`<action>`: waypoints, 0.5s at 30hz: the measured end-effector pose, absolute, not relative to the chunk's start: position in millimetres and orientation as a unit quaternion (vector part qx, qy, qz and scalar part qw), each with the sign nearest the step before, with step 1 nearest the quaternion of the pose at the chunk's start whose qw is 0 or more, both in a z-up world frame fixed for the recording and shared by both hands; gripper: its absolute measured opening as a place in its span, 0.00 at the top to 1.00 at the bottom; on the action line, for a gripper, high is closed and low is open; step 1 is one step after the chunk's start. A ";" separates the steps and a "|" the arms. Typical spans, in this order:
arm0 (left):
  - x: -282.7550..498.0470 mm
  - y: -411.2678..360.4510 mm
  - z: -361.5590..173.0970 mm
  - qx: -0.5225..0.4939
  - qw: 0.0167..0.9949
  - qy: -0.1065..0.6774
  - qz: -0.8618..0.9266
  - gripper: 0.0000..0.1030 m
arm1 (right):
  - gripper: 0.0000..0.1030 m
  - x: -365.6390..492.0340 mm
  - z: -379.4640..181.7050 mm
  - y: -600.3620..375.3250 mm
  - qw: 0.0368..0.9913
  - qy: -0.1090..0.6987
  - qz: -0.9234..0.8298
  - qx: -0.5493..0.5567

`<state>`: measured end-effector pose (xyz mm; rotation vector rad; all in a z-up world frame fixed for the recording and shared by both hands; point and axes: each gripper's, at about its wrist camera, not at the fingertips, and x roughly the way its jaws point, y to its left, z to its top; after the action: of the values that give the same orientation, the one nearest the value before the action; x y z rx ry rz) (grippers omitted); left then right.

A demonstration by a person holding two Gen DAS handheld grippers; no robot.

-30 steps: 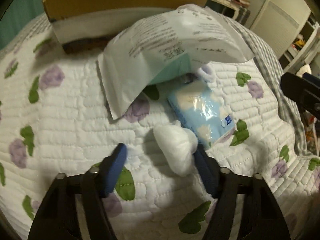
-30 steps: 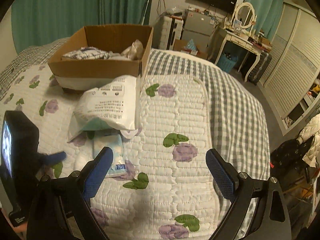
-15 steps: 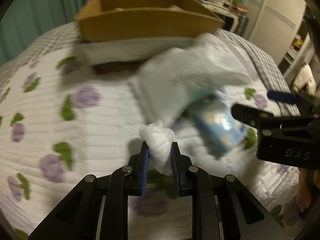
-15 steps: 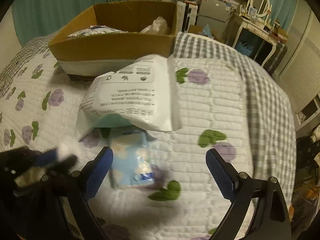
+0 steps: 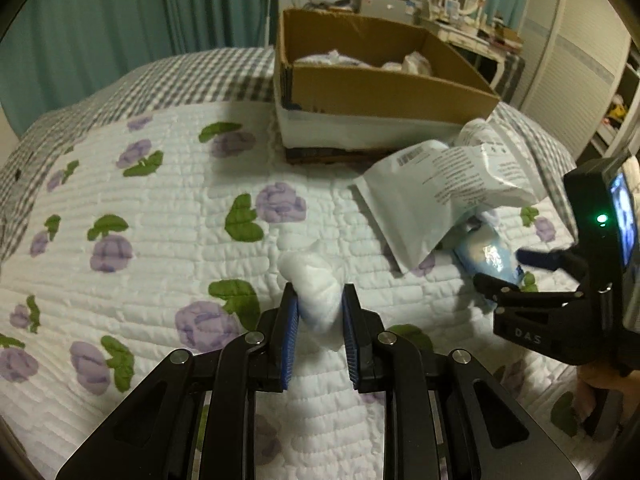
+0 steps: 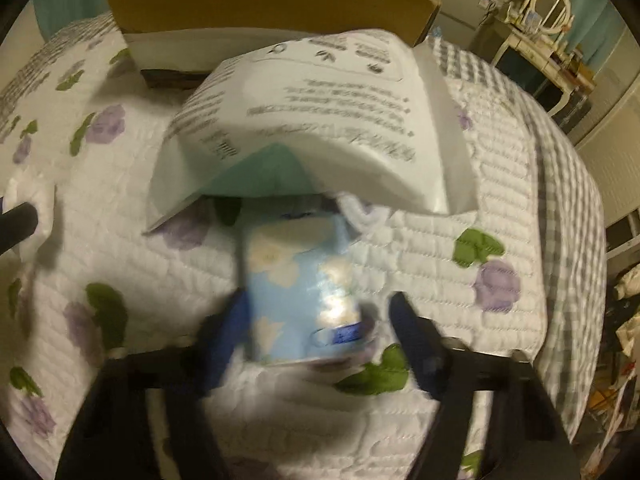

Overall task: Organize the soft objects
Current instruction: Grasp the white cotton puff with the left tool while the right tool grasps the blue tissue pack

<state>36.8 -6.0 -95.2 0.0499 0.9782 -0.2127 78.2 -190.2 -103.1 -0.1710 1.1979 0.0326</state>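
**Cotton wad pinched in left tongs, right tongs spread at tissue pack**

Cotton wad (image 5: 318, 296), white and fluffy, sits squeezed between my left tongs (image 5: 319, 322); both blue pads (image 5: 291, 330) press into its sides and it pokes out above the tips. From the left wrist view the wad looks held just over the quilt (image 5: 152, 264), white with purple flowers and green leaves; I can't tell if its lower end touches the fabric.

My right tongs (image 6: 320, 330) are spread wide, one finger on each side of the near end of a light blue tissue pack (image 6: 298, 292). That view is motion-blurred, so I can't tell whether either finger touches the pack. In the left wrist view the right tongs (image 5: 506, 270) show at the right edge, tips at the same blue pack (image 5: 486, 254), lying flat on the quilt.

Just past it, a white printed plastic bag (image 6: 320, 120) lies over the pack's far end, propped up like a tent, a green panel showing underneath. Something small and white peeks out beside the pack under the bag's edge; too blurred to name.

Behind the bag, an open cardboard box (image 5: 380, 84) stands on the bed, with white soft items inside. Grey checked bedding (image 5: 188, 80) runs beyond the quilt, with teal curtains (image 5: 100, 28) farthest back.
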 end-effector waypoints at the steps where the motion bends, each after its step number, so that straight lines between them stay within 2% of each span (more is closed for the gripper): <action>1: 34.6 -5.7 -91.5 0.024 0.879 0.466 -0.102 0.80 | 0.48 76.8 -103.6 -190.0 0.819 0.569 0.016 -0.073; 5: 26.0 -1.3 -79.4 0.015 0.885 0.455 -0.102 0.80 | 0.52 65.4 -95.0 -189.4 0.821 0.569 0.016 -0.052; 15: -3.4 -0.7 -44.6 0.007 0.902 0.417 -0.114 0.80 | 0.53 9.1 -20.1 -167.9 0.867 0.496 0.028 -0.028</action>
<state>-3.4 -0.7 -44.6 0.0147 0.8631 -0.2362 9.1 -167.9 -20.1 -0.0582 1.0394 0.0593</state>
